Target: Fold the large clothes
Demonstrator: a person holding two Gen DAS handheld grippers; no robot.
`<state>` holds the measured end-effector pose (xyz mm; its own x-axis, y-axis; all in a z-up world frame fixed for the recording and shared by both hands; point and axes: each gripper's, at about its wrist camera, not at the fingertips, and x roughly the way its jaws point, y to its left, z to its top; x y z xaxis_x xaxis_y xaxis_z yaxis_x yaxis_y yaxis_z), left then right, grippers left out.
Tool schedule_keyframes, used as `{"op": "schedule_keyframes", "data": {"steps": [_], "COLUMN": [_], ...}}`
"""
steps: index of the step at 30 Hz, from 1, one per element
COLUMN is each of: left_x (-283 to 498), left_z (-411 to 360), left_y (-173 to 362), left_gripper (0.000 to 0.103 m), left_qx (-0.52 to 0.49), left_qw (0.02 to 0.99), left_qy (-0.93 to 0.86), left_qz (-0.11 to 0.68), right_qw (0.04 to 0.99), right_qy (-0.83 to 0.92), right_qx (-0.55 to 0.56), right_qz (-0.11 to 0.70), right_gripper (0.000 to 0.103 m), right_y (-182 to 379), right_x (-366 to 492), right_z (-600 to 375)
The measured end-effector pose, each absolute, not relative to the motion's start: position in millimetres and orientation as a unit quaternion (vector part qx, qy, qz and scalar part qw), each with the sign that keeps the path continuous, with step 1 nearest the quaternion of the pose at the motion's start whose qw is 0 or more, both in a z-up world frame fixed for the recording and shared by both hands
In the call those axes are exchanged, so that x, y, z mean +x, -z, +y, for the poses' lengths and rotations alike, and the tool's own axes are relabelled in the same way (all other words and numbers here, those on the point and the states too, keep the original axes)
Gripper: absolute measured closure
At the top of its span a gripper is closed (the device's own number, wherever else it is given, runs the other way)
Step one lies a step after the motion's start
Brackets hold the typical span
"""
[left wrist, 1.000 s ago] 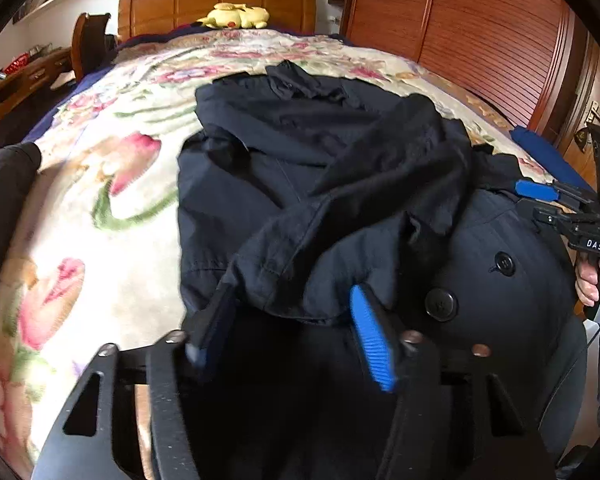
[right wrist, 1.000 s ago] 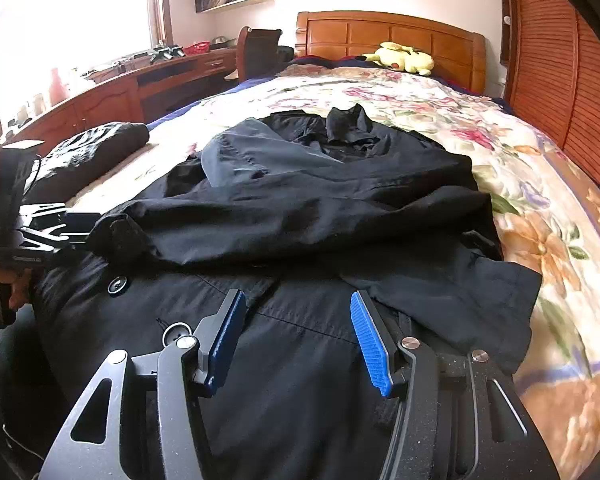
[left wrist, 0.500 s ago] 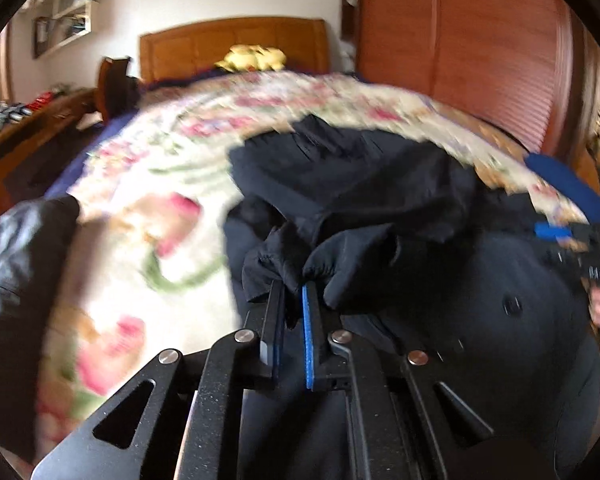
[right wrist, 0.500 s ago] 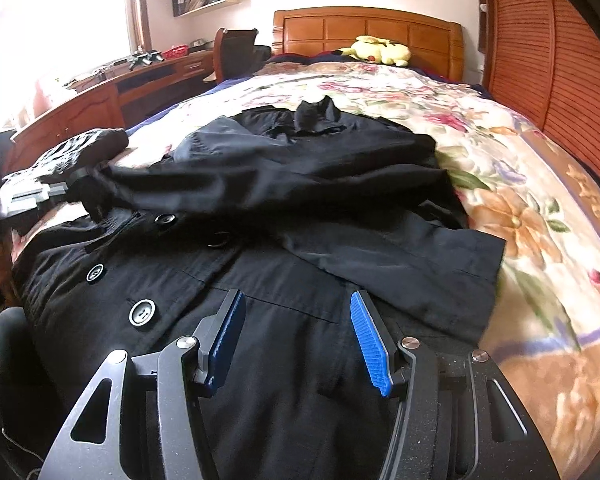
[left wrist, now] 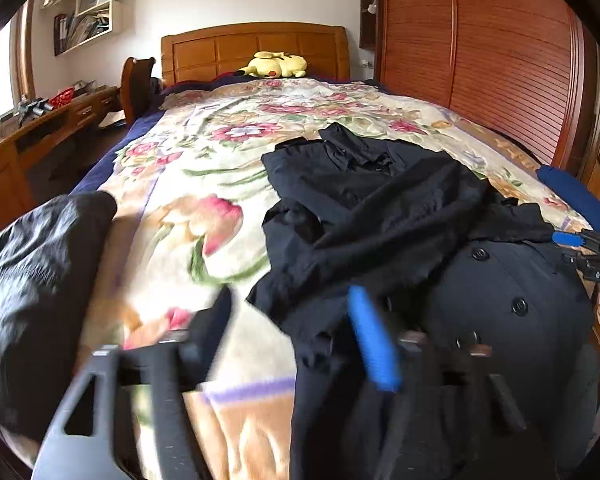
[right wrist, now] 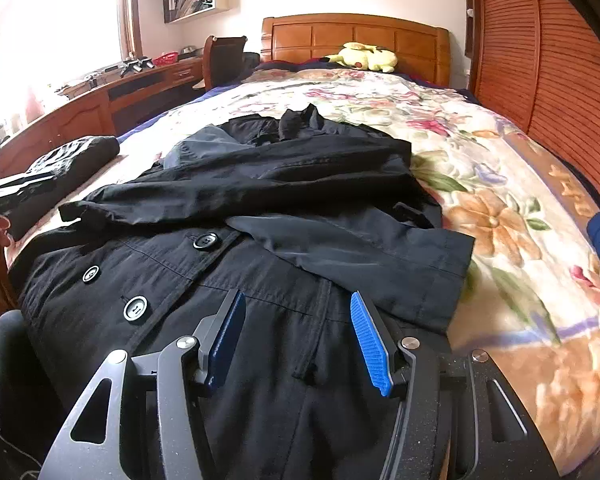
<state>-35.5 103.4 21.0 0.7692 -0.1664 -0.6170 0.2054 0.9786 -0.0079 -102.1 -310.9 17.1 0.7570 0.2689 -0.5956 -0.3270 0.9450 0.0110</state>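
Observation:
A large black buttoned coat [right wrist: 228,264] lies on the floral bedspread [right wrist: 500,184], both sleeves folded across its chest. It also shows in the left wrist view [left wrist: 400,216]. My left gripper [left wrist: 296,320] is open and empty, blurred, at the coat's left edge where a sleeve cuff [left wrist: 284,296] lies. My right gripper [right wrist: 296,328] is open and empty, just above the coat's lower front. The right gripper also shows at the right edge of the left wrist view [left wrist: 580,248].
A second black garment [left wrist: 32,280] lies at the bed's left edge. A yellow plush toy [left wrist: 276,66] sits by the wooden headboard [left wrist: 252,48]. A wooden desk [right wrist: 100,100] runs along the left; slatted wardrobe doors [left wrist: 480,60] stand on the right. A blue item [left wrist: 576,196] lies at the bed's right edge.
My left gripper, shut on the sleeve cuff half a second ago, has opened and let it go, and has pulled back left. The sleeve now lies across the coat.

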Motion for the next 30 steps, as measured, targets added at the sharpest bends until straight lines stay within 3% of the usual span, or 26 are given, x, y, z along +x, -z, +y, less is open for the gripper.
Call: {"op": "schedule_keyframes", "data": {"steps": [11,30], "left_x": [-74.3,-104.4], "left_z": [101.4,107.4], "left_y": [-6.5,19.7], "left_gripper": [0.021,0.021], "left_qx": [0.037,0.022], "left_qw": [0.935,0.927], "left_qy": [0.098,0.099], "left_qz": [0.338,0.36], "right_qw": [0.94,0.937], "right_qy": [-0.132,-0.077], "right_qx": [-0.047,-0.049], "right_qz": [0.312,0.339], "right_gripper": [0.028,0.027], "right_y": [-24.5,-24.5], "right_x": [-130.2,-182.5], "right_z": [-325.8,-367.5]}}
